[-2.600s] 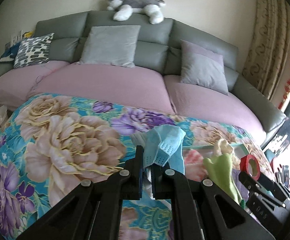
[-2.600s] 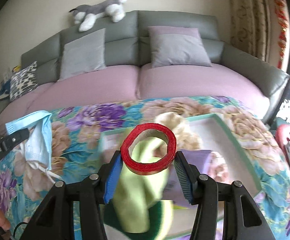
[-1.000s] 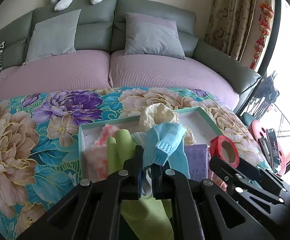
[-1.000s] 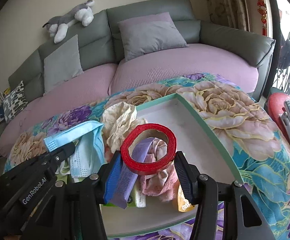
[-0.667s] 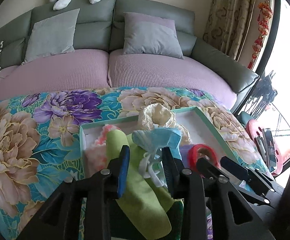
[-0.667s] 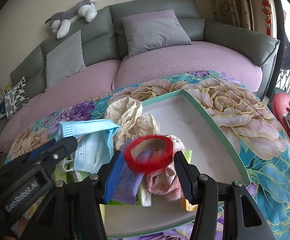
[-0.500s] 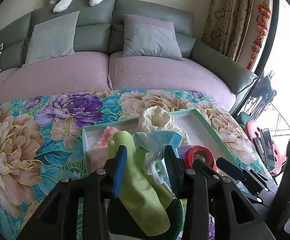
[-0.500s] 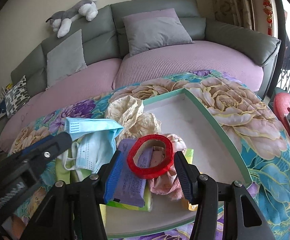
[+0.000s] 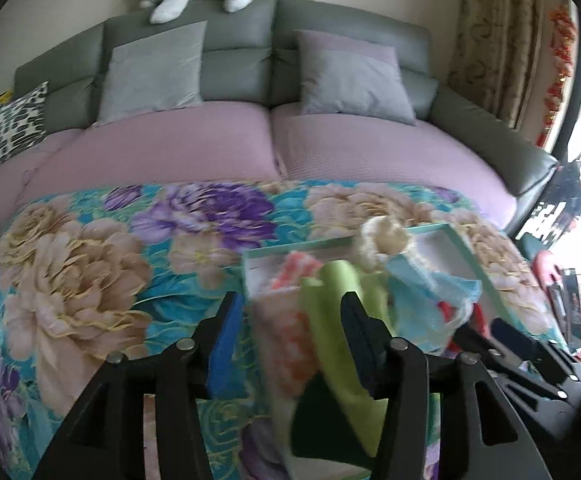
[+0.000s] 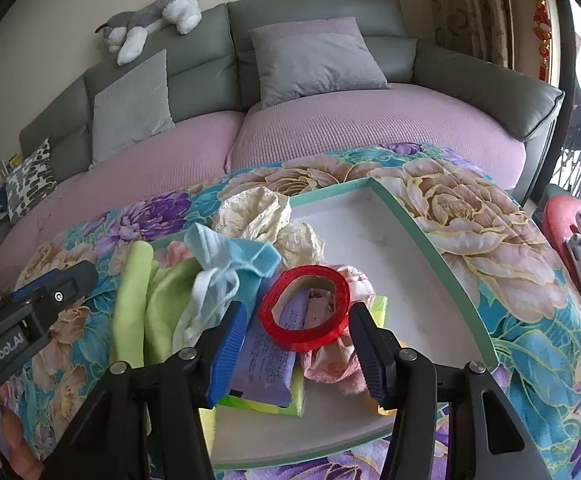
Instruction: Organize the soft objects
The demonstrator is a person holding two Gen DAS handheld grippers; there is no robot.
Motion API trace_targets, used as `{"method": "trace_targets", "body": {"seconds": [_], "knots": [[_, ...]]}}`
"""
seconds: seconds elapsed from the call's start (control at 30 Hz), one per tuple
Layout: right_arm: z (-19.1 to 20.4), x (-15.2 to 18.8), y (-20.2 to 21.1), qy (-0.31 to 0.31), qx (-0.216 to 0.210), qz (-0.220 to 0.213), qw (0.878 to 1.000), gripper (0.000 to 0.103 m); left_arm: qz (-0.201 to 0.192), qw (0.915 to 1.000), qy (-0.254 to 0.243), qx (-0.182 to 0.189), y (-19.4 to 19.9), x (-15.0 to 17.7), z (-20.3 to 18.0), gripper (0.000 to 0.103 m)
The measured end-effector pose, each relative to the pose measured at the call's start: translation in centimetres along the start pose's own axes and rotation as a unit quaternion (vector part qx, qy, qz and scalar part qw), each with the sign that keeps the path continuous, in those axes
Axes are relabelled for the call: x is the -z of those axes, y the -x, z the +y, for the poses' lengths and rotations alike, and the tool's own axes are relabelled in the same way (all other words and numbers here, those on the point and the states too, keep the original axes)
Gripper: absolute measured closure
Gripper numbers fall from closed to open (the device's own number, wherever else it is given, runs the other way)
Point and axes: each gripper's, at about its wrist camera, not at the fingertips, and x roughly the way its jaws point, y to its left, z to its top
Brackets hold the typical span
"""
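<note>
A green-rimmed tray [image 10: 422,232] on the floral cloth holds a pile of soft things. In the pile are a blue face mask [image 10: 246,260], a lime green cloth [image 10: 130,304], cream lace [image 10: 258,212], a pink cloth [image 10: 330,356] and a purple pack [image 10: 266,360]. My left gripper [image 9: 289,300] hangs left of the tray [image 9: 290,246], its jaws opening with nothing between them. The mask [image 9: 422,284] lies loose on the pile. My right gripper [image 10: 296,310] stands open around a red tape roll [image 10: 304,308]. The roll lies tilted on the purple pack, with a small gap at the left pad.
The floral cloth [image 9: 90,264] covers the whole table. Behind it runs a grey and pink sofa [image 9: 274,148] with cushions [image 10: 314,60] and a plush dog [image 10: 150,16] on its back. Curtains [image 9: 502,40] and red hardware [image 10: 562,220] are at the right.
The left gripper opened and let go of the blue mask, which dropped onto the tray pile, then swung left. The red tape sank from the right pads onto the purple pack.
</note>
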Motion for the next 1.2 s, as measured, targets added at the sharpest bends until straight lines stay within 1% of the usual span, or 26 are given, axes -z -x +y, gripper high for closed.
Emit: {"method": "trace_targets", "body": {"seconds": [0.03,0.1,0.17,0.23,0.3,0.33,0.37,0.4,0.43,0.47,0.5,0.6,0.67,0.8,0.9,1.0,1.1,1.2], "knots": [[0.1,0.0,0.0,0.001,0.002,0.001,1.000,0.044,0.002,1.0000,0.002,-0.007,-0.1,0.1,0.4,0.047],[0.2,0.1,-0.1,0.003,0.006,0.004,1.000,0.038,0.006,0.9997,0.006,-0.022,-0.2,0.2,1.0,0.043],[0.3,0.1,0.0,0.003,0.011,0.004,1.000,0.036,0.005,0.9995,0.007,-0.029,-0.2,0.4,1.6,0.037],[0.3,0.2,0.2,0.002,0.015,0.004,1.000,0.035,0.004,0.9992,0.011,-0.039,0.1,0.7,2.2,0.034],[0.3,0.3,0.3,0.001,0.020,0.006,1.000,0.034,0.003,0.9989,0.016,-0.045,0.2,1.2,2.8,0.026],[0.4,0.4,0.4,0.000,0.022,0.007,1.000,0.034,0.004,0.9986,0.019,-0.049,0.3,1.5,3.1,0.020],[0.4,0.6,0.5,-0.001,0.025,0.009,1.000,0.029,0.003,0.9983,0.021,-0.054,0.4,1.9,3.5,0.017],[0.4,0.8,0.7,-0.001,0.027,0.009,1.000,0.020,0.003,0.9979,0.023,-0.061,0.5,2.2,3.9,0.016],[0.4,1.0,0.8,-0.002,0.029,0.009,1.000,0.015,0.003,0.9976,0.024,-0.065,0.5,2.4,4.0,0.015],[0.4,1.2,1.0,-0.005,0.033,0.008,0.999,0.008,0.001,0.9971,0.026,-0.072,0.6,2.5,4.4,0.012],[0.4,1.4,1.2,-0.006,0.034,0.008,0.999,0.005,-0.004,0.9965,0.031,-0.078,0.9,2.7,4.8,0.012],[0.5,2.0,1.8,-0.005,0.037,0.009,0.999,0.004,-0.018,0.9951,0.048,-0.084,1.7,3.5,5.8,0.009],[0.6,2.4,2.0,-0.004,0.042,0.010,0.999,0.003,-0.020,0.9943,0.057,-0.088,2.1,4.1,6.5,0.002],[1.0,3.3,2.8,0.001,0.042,0.011,0.999,0.002,-0.012,0.9937,0.058,-0.095,2.7,5.3,7.4,0.002],[1.7,4.2,3.6,0.010,0.042,0.009,0.999,0.000,-0.011,0.9941,0.058,-0.092,3.3,6.1,7.8,0.002],[2.5,5.3,4.0,0.026,0.039,0.015,0.999,0.000,0.004,0.9945,0.051,-0.092,3.7,7.2,8.2,0.002],[3.3,6.3,4.3,0.039,0.039,0.023,0.998,0.000,0.021,0.9927,0.038,-0.113,3.8,8.5,8.3,0.002],[3.9,7.2,4.6,0.043,0.035,0.027,0.998,0.000,0.032,0.9923,0.036,-0.115,3.9,9.5,8.5,0.002]]}}
